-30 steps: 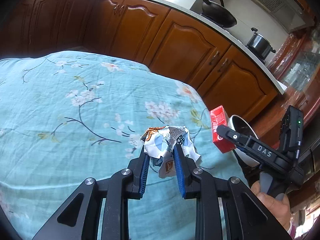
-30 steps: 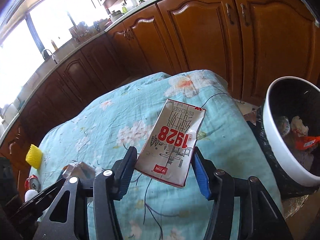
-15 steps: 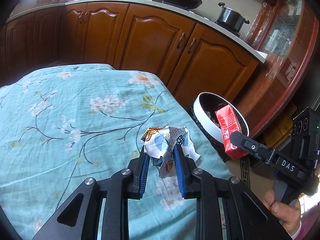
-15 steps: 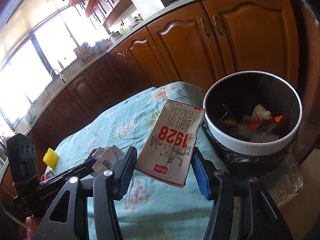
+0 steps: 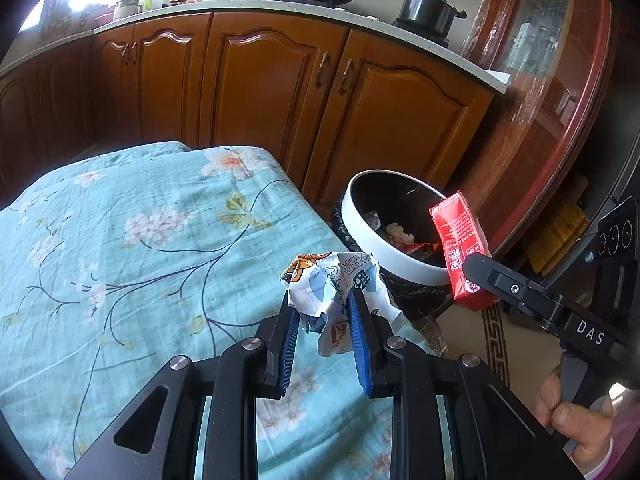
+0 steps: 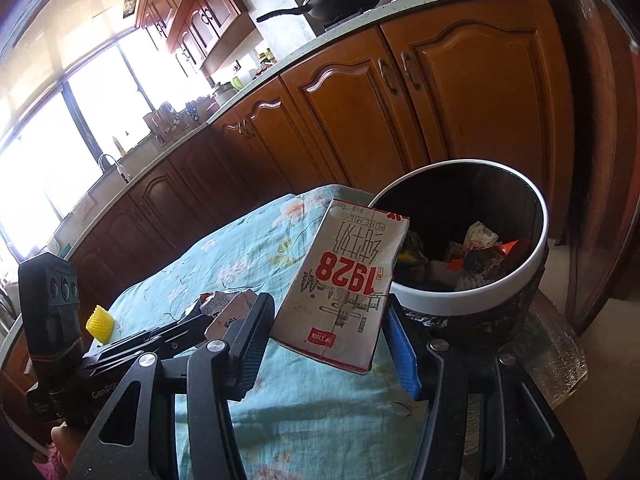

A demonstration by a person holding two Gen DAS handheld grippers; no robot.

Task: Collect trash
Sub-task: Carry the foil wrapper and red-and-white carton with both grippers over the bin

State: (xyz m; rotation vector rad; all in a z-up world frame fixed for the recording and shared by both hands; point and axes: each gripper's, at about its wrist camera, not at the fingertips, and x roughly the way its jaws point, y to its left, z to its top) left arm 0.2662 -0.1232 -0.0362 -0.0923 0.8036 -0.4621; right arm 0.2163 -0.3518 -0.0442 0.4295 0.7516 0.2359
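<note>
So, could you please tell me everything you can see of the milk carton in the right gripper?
The milk carton is a flat cardboard pack, pale on one broad face with red "1928", "PURE MILK" and Chinese print, all upside down to the right wrist camera, and red on the face the left wrist camera sees. It looks slightly creased. The right gripper pinches its lower part, with nothing else touching it. It is held tilted in the air, near the rim of the trash bin.

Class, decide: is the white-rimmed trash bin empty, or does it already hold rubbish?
Already holding rubbish: the trash bin shows crumpled paper and orange wrapper inside.
</note>
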